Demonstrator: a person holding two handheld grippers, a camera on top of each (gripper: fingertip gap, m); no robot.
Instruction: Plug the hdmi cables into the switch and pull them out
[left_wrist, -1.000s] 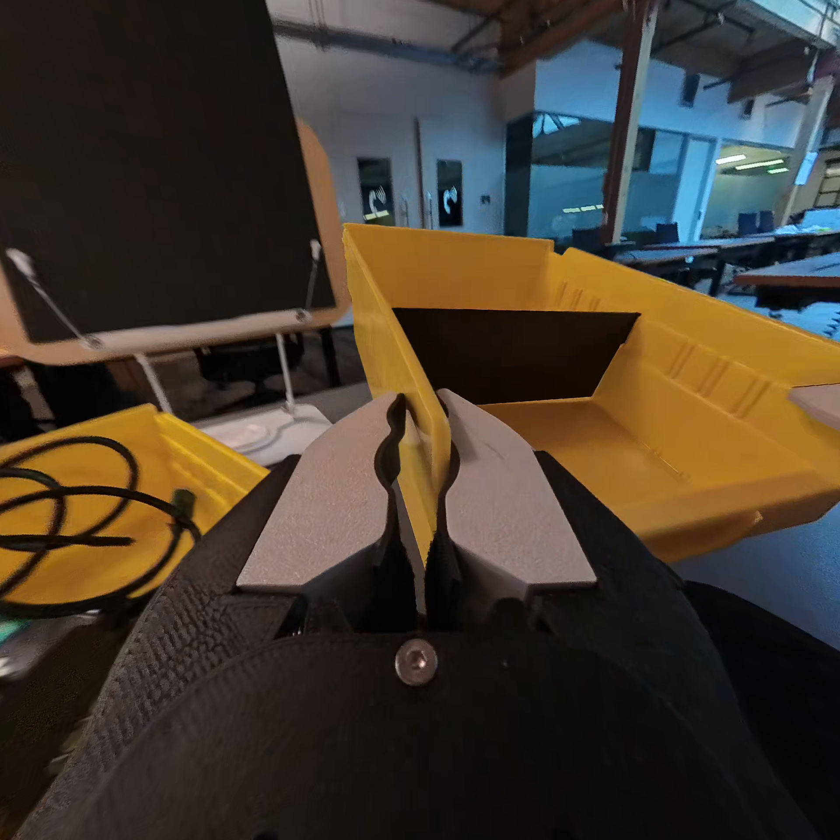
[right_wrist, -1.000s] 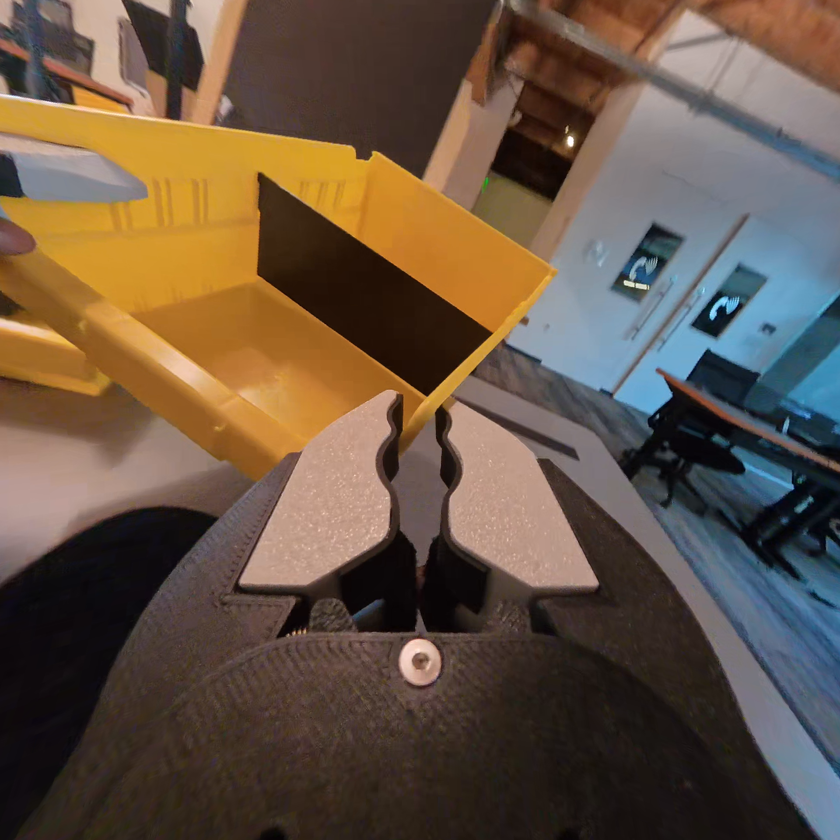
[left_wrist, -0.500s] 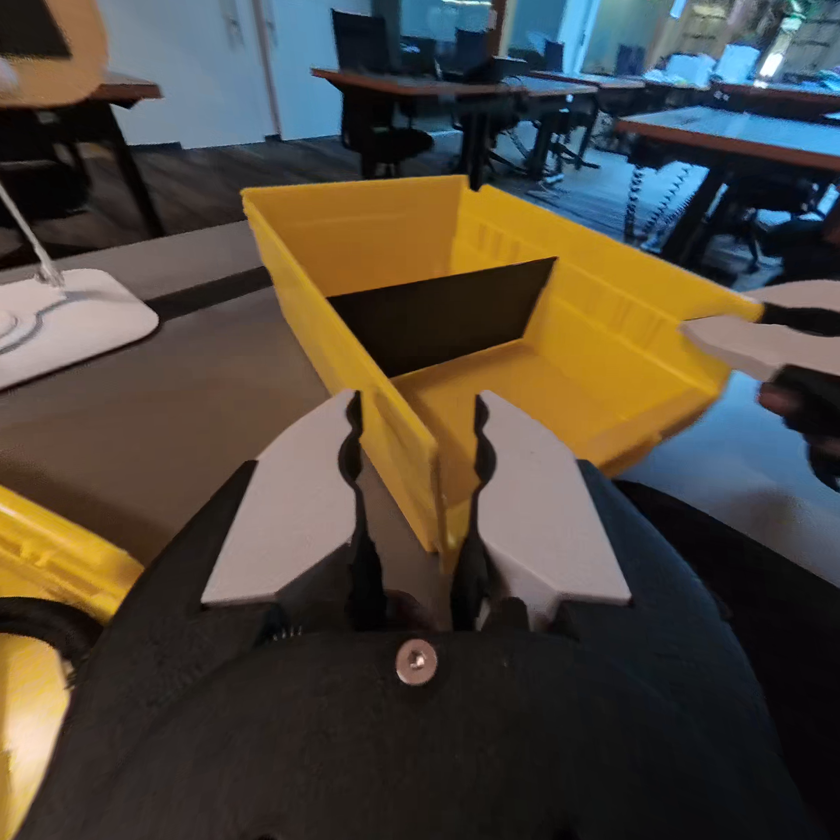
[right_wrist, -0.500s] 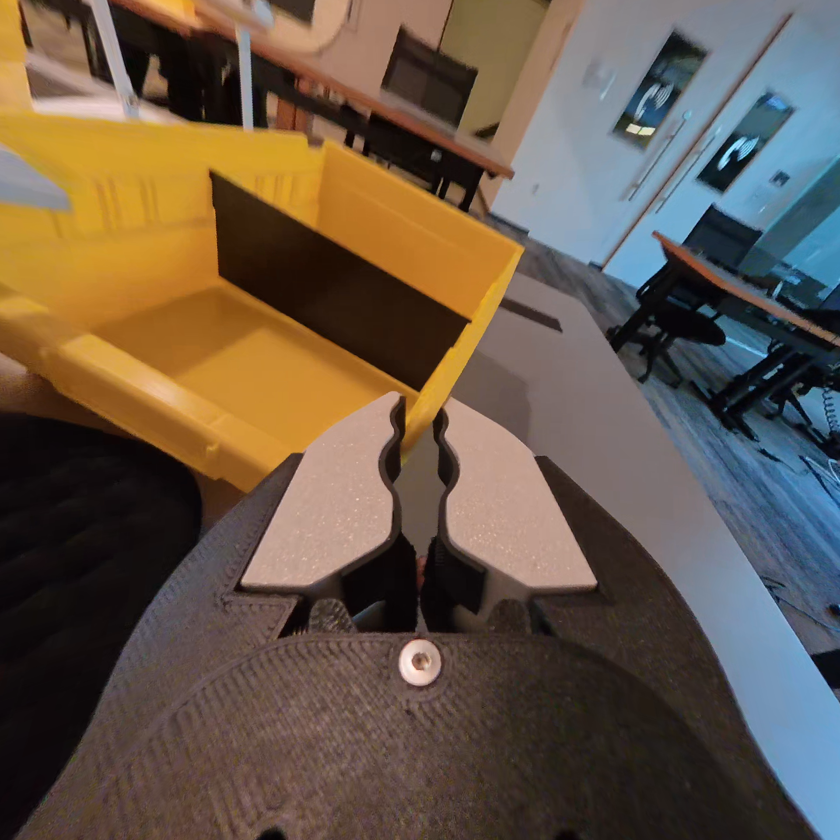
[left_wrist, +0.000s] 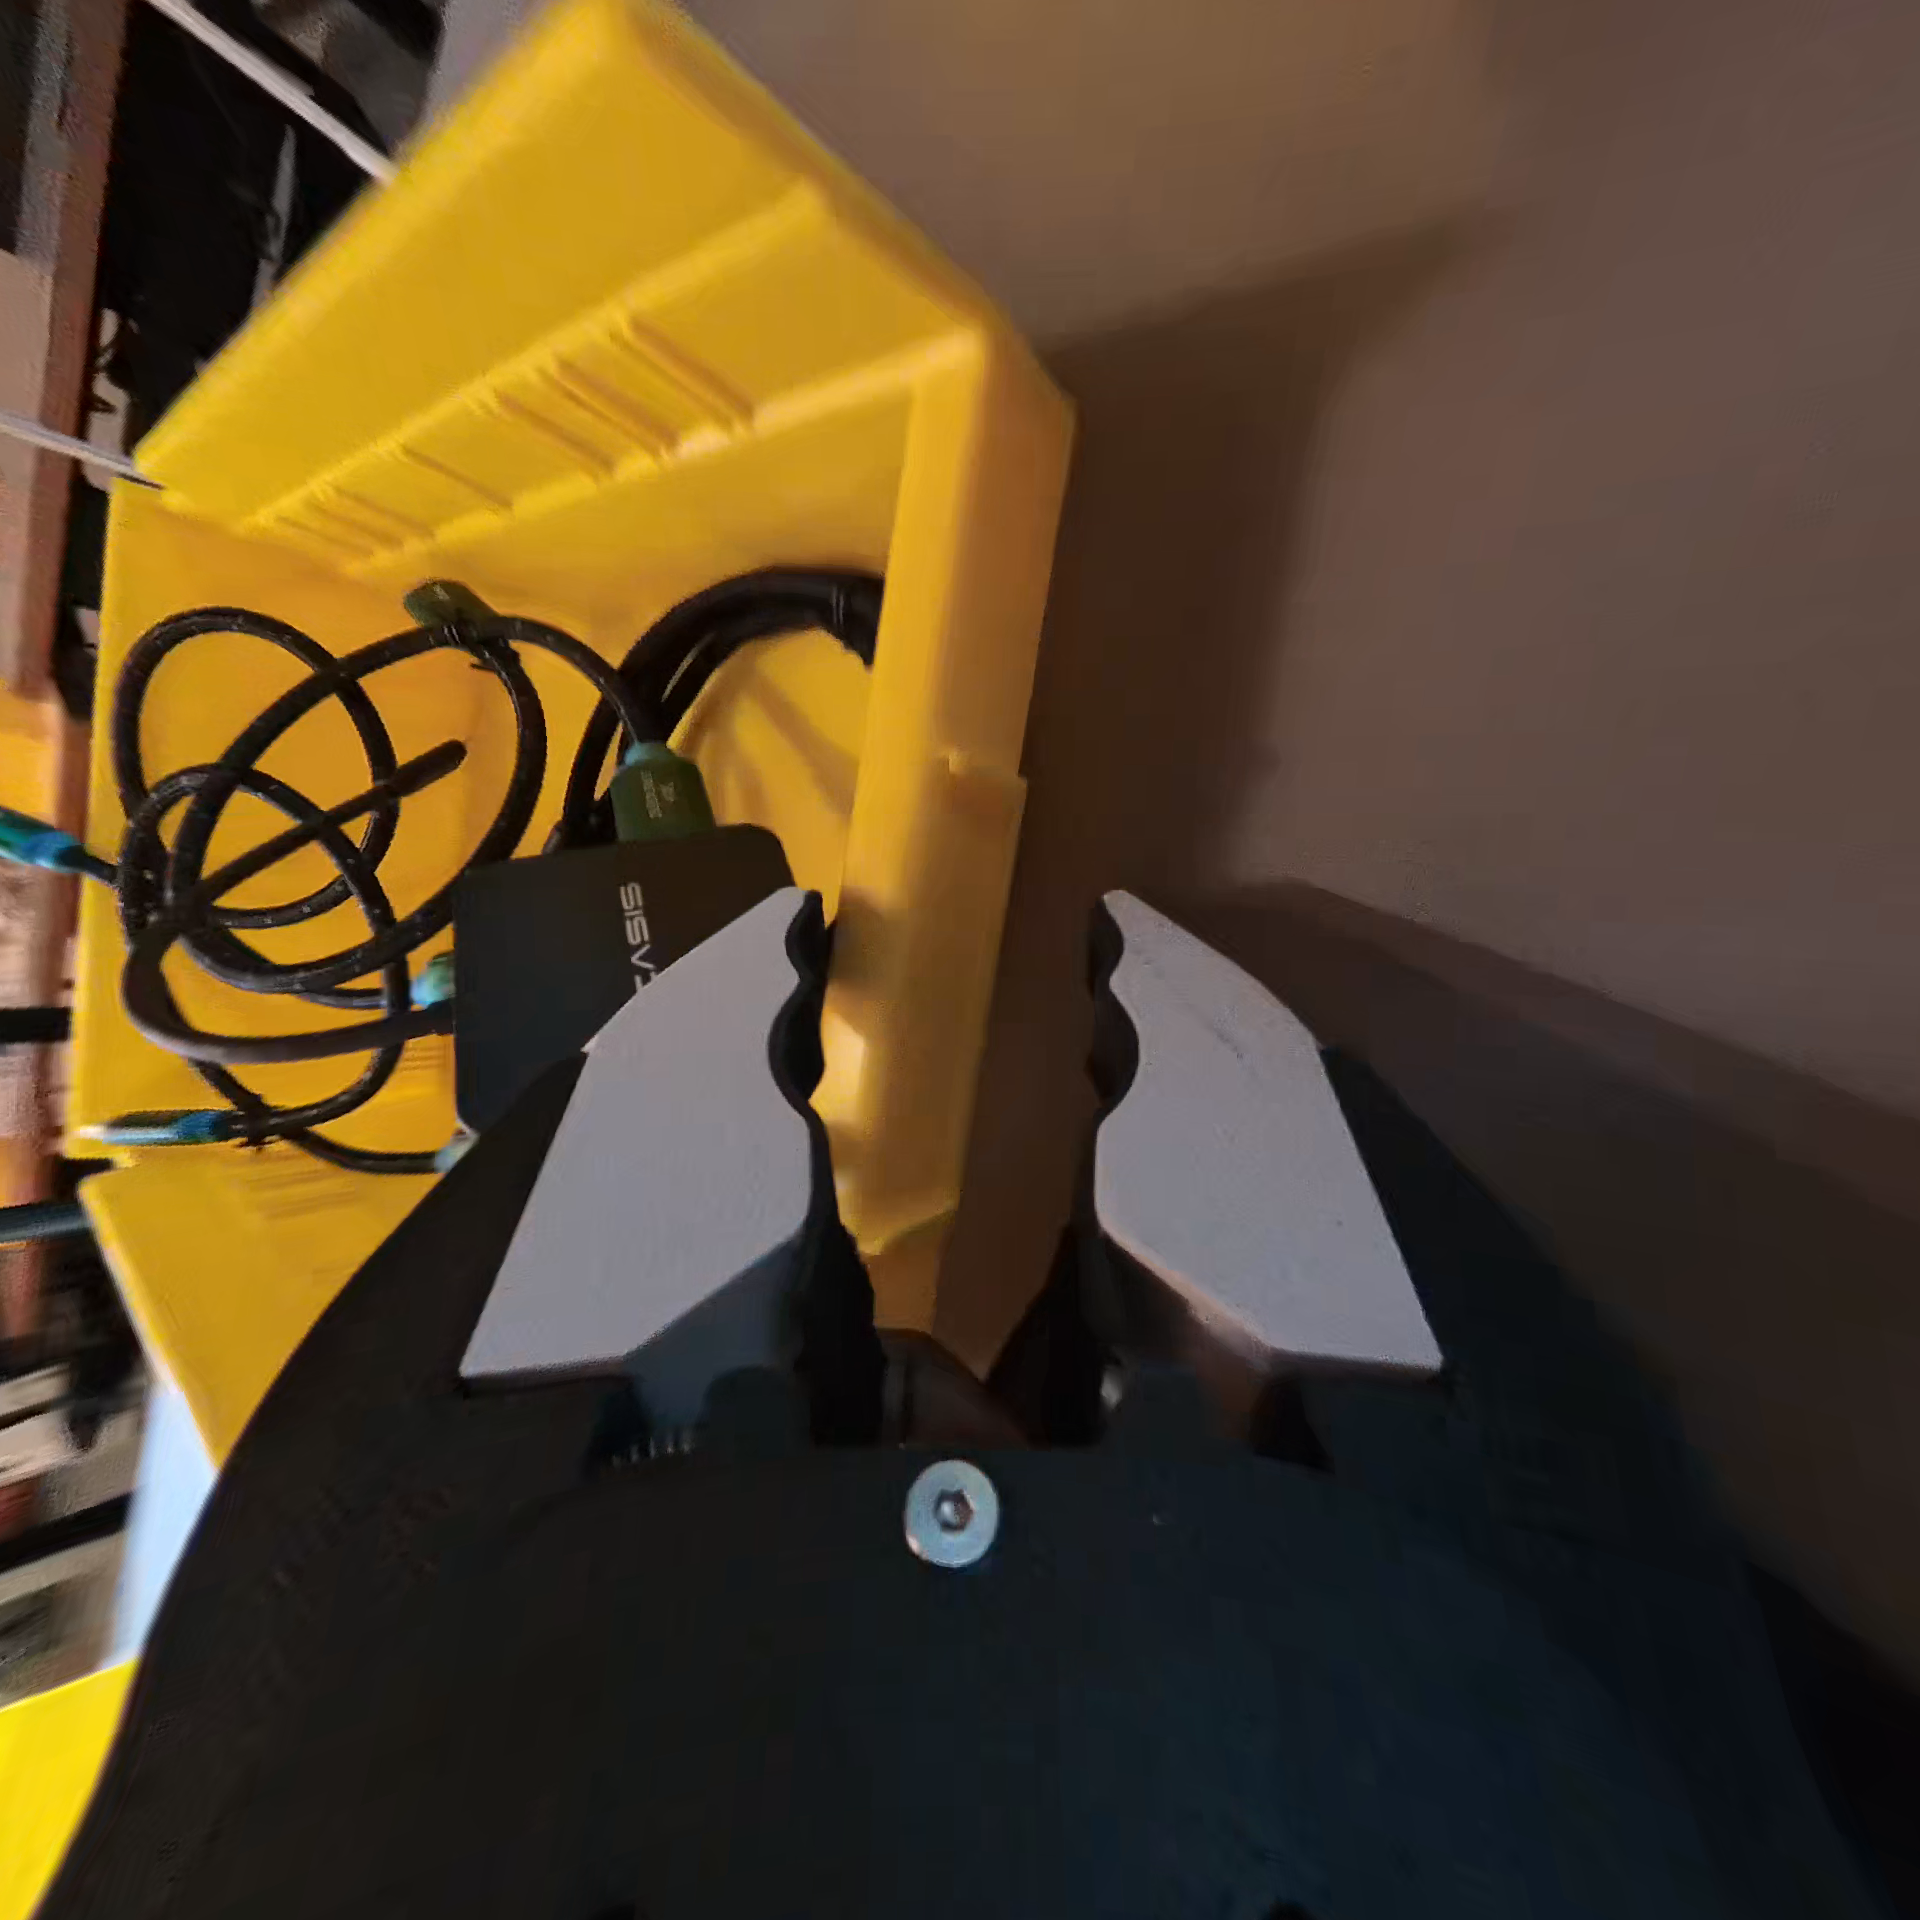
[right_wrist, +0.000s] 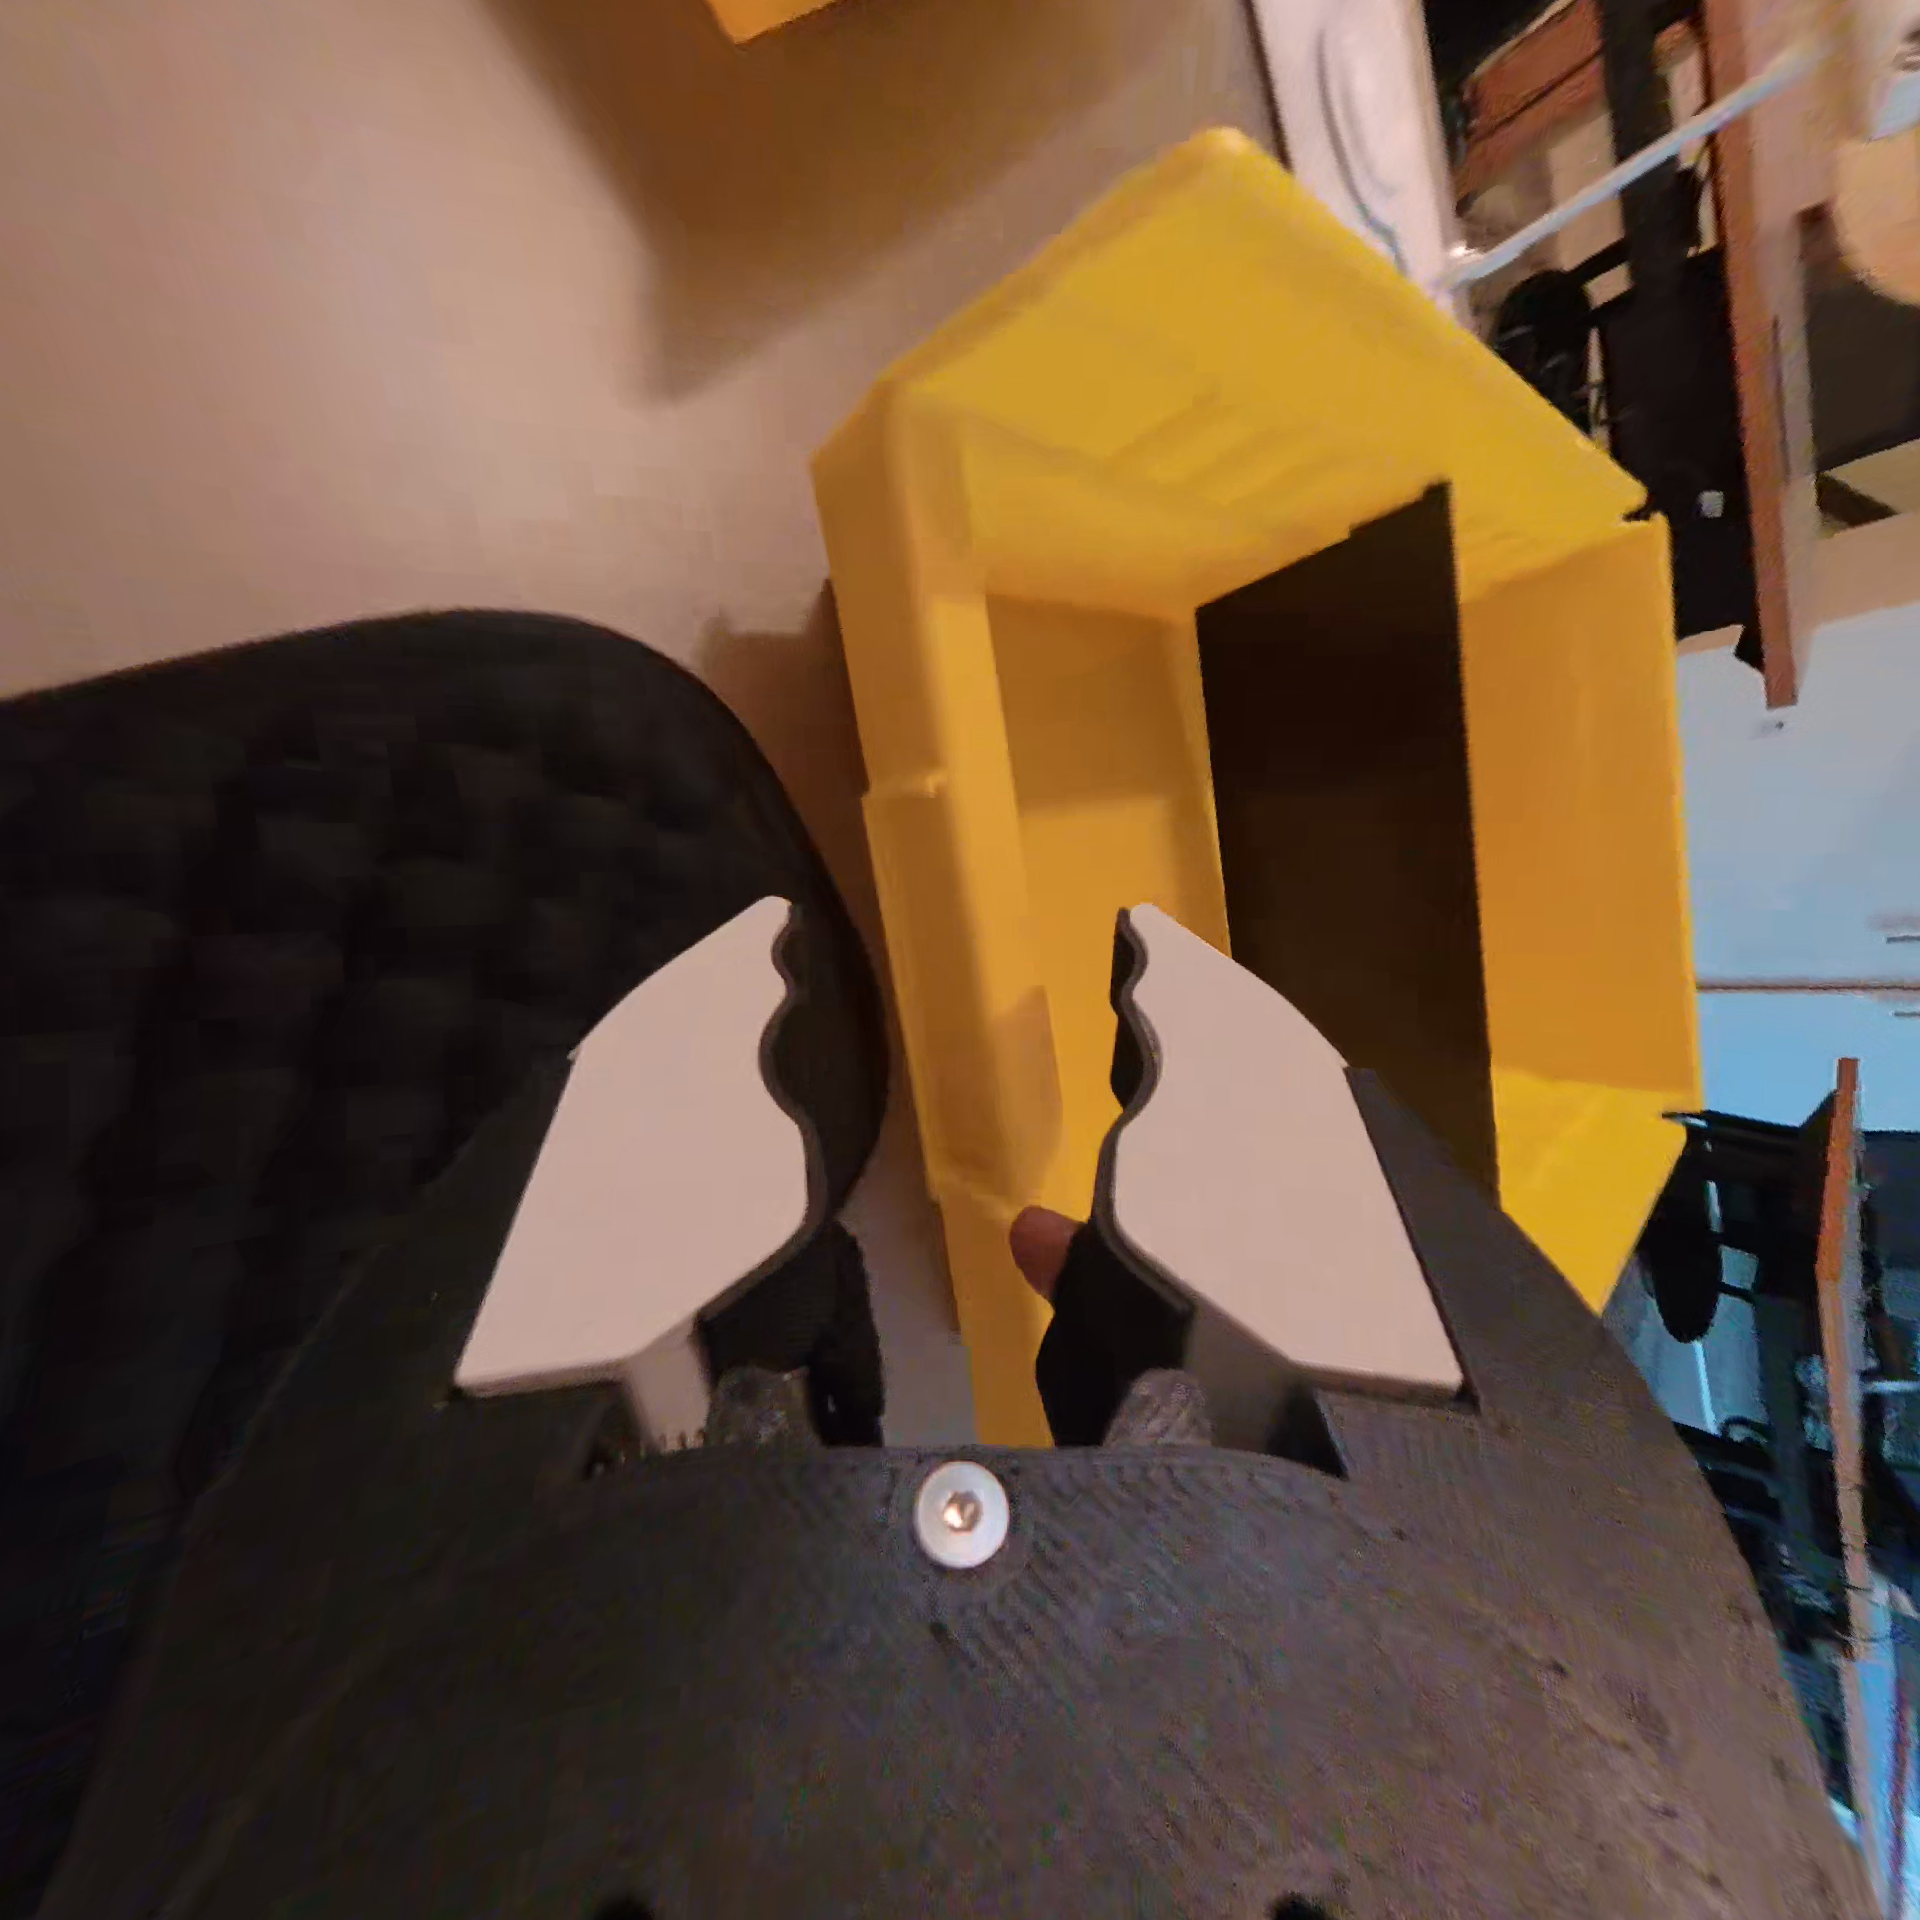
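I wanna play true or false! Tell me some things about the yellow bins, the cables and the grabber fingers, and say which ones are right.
1. The left gripper is open. True.
2. The bin with the black divider holds cables. False: that yellow bin looks empty on the side that shows.
3. A green plug meets the black switch. True.
4. The black cables lie on the bare table. False: they sit coiled inside the other yellow bin.
5. The right gripper is clamped shut on a cable. False: its fingers stand apart, holding nothing.
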